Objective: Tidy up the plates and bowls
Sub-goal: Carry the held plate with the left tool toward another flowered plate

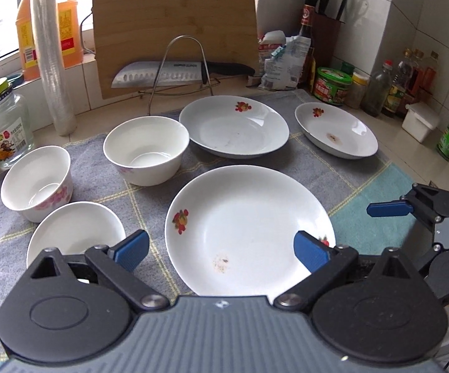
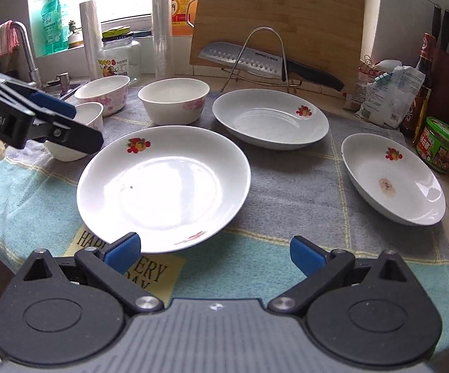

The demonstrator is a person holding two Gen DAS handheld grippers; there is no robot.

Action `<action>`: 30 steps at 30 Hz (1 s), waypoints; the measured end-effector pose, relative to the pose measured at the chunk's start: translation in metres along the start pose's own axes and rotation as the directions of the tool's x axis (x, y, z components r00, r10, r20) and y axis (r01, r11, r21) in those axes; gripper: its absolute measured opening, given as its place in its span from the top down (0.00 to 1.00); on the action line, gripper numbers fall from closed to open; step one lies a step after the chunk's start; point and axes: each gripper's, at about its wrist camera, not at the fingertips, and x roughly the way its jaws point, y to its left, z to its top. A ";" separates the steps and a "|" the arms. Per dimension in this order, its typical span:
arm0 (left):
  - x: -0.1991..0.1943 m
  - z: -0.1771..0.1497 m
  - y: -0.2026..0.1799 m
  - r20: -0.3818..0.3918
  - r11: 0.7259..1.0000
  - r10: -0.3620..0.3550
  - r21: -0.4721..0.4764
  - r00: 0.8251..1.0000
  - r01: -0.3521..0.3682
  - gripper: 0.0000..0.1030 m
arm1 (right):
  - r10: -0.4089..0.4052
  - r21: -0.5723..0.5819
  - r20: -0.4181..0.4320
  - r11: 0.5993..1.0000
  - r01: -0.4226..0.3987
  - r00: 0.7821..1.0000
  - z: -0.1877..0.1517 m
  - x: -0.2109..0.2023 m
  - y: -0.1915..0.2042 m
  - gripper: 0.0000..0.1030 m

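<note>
lying just ahead of the open left tool (image 1: 221, 251), the large plate (image 1: 249, 217).

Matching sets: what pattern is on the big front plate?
White plate with red-and-yellow fruit motifs on the rim; clearest in the right wrist view.

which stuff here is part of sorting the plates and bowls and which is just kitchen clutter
For the job: large plate, two deep plates, three bowls.

Clutter: knife, cutting board, glass jar, sauce bottles.
</note>
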 end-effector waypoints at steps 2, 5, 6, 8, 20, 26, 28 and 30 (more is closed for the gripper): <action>0.005 0.002 0.003 -0.025 1.000 -0.019 0.022 1.000 0.019 0.04 | 0.015 -0.026 -0.014 1.000 -0.015 1.000 -0.003 0.002 0.008 0.00; 0.013 0.006 0.004 -0.057 0.997 -0.043 0.055 0.997 0.046 0.04 | 0.041 -0.076 -0.032 0.996 -0.044 0.999 -0.006 0.007 0.015 0.00; 0.017 0.008 0.004 -0.070 0.996 -0.050 0.065 0.996 0.055 0.04 | 0.051 -0.095 -0.039 0.994 -0.054 0.998 -0.007 0.009 0.016 0.00; 0.023 0.011 0.005 -0.093 0.994 -0.063 0.079 0.994 0.070 0.04 | 0.067 -0.128 -0.045 0.989 -0.072 0.997 -0.009 0.013 0.019 0.00; 0.067 0.050 0.021 -0.209 0.995 -0.041 0.076 0.977 0.058 0.07 | 0.133 -0.216 -0.056 0.966 -0.142 0.990 -0.014 0.039 0.014 0.00; 0.085 0.060 0.026 -0.247 0.996 -0.074 0.037 0.966 0.085 0.16 | 0.156 -0.210 -0.048 0.964 -0.163 0.987 -0.012 0.045 0.009 0.00; 0.091 0.062 0.029 -0.260 0.997 -0.059 0.031 0.964 0.069 0.19 | 0.159 -0.209 -0.044 0.964 -0.164 0.986 -0.010 0.048 0.008 0.00; 0.096 0.064 0.030 -0.270 0.997 -0.052 0.033 0.961 0.064 0.22 | 0.163 -0.212 -0.041 0.963 -0.168 0.986 -0.009 0.049 0.008 0.00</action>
